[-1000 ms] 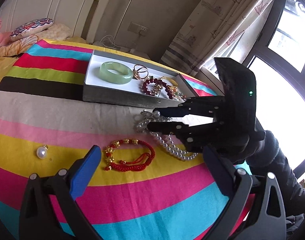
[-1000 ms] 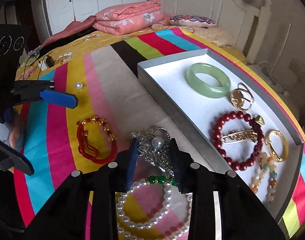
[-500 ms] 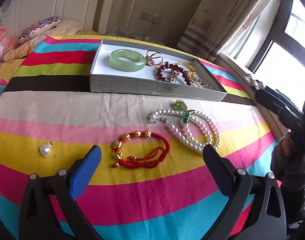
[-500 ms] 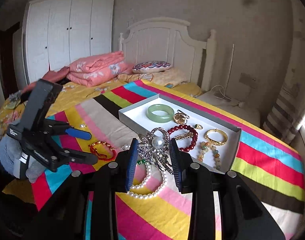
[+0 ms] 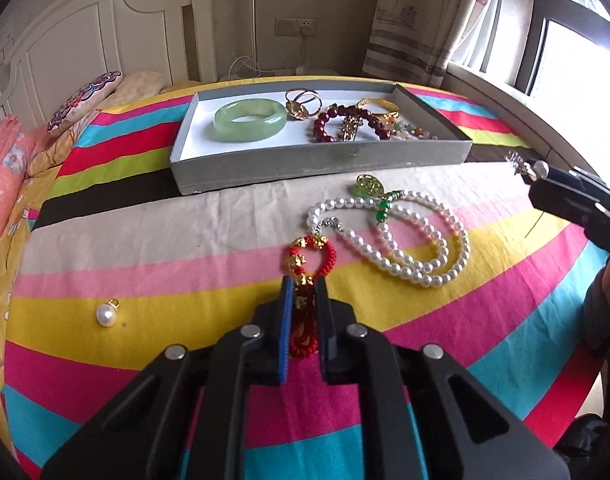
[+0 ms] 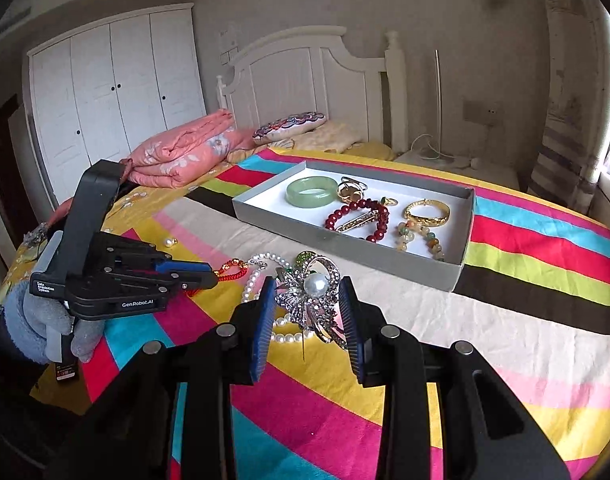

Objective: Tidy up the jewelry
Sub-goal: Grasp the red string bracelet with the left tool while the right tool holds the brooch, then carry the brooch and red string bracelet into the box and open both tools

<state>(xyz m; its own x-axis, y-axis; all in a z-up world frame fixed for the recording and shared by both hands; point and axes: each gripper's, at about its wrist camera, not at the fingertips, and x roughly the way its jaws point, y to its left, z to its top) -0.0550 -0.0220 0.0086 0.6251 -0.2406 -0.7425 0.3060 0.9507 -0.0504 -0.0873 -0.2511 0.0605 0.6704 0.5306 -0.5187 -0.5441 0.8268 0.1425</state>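
My left gripper (image 5: pixel 303 284) is shut on the near end of a red cord bracelet with gold beads (image 5: pixel 311 252), which lies on the striped bedspread; from the right wrist it shows as the left gripper (image 6: pixel 209 274) at the bracelet (image 6: pixel 235 268). My right gripper (image 6: pixel 305 284) is shut on a silver brooch with a pearl (image 6: pixel 315 288), held above the bed, and the brooch (image 5: pixel 521 162) sticks out of it at the right edge. A pearl necklace (image 5: pixel 405 248) lies beside the bracelet. Behind stands the grey tray (image 5: pixel 321 160).
The tray holds a green bangle (image 5: pixel 249 120), gold rings, a dark red bead bracelet (image 5: pixel 345 120) and a gold bangle. A loose pearl pendant (image 5: pixel 107 314) lies at the left. Folded pink bedding (image 6: pixel 181 152), a pillow and the headboard stand beyond.
My left gripper, open half a second ago, has moved forward and shut on the red bracelet. My right gripper has lifted the brooch away from the pearl necklace.
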